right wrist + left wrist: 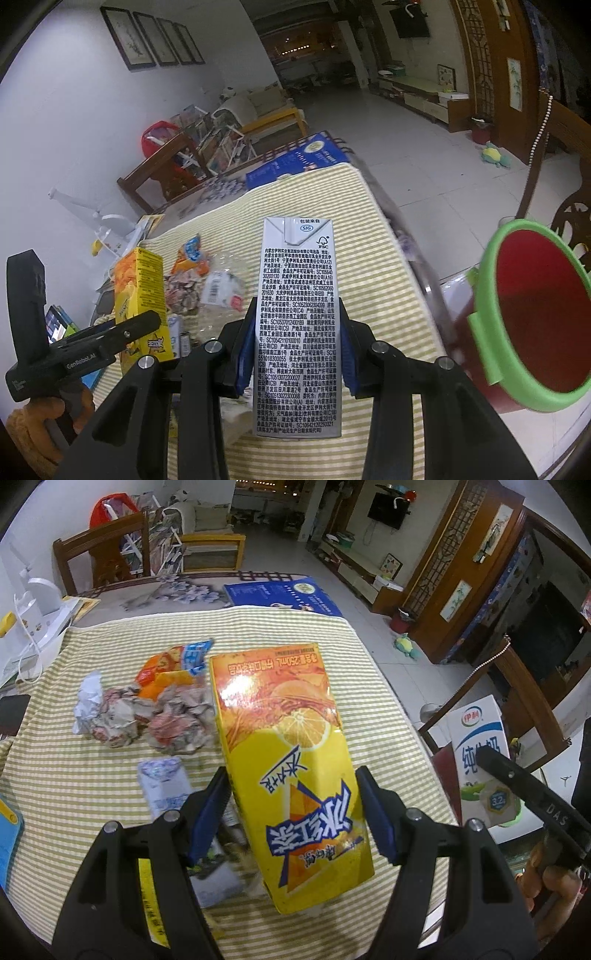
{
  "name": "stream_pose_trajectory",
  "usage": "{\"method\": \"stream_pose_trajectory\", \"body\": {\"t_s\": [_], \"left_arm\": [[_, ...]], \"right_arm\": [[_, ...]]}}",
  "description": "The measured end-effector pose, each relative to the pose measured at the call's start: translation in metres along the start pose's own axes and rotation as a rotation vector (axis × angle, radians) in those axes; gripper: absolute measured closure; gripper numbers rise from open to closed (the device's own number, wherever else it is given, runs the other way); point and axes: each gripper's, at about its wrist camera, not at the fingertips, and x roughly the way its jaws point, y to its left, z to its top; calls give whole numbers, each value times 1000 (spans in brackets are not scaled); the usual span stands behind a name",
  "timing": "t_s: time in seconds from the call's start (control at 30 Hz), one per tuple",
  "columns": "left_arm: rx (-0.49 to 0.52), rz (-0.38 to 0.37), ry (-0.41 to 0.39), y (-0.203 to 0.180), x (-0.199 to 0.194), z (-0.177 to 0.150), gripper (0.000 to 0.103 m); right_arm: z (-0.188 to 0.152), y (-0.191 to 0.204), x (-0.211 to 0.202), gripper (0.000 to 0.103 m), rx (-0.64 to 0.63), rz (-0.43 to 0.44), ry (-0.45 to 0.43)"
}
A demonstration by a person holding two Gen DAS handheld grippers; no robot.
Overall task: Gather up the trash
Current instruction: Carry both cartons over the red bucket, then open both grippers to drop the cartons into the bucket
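Observation:
My left gripper is shut on a yellow iced-tea carton and holds it above the striped tablecloth. My right gripper is shut on a white milk carton, its printed side facing the camera. The right wrist view shows the yellow carton at the left. The left wrist view shows the milk carton past the table's right edge. A red bin with a green rim stands close to the right of the milk carton. Crumpled paper, an orange wrapper and a small white packet lie on the cloth.
A blue box lies at the table's far edge, with a wooden chair behind it. A white appliance and a dark phone sit at the left. Another wooden chair stands right of the table on the tiled floor.

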Motion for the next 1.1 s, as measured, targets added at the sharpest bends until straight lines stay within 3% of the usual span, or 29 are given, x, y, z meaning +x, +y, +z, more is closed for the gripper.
{"method": "stream_pose_trajectory", "body": {"t_s": [0.37, 0.67, 1.1], "left_arm": [[77, -57, -43, -88, 13, 16, 37], [186, -136, -29, -167, 34, 24, 37], [335, -321, 95, -282, 77, 10, 37]], "right_arm": [[18, -73, -48, 67, 26, -43, -95], [12, -153, -83, 67, 144, -134, -143], [-2, -237, -119, 67, 294, -245, -176]]}}
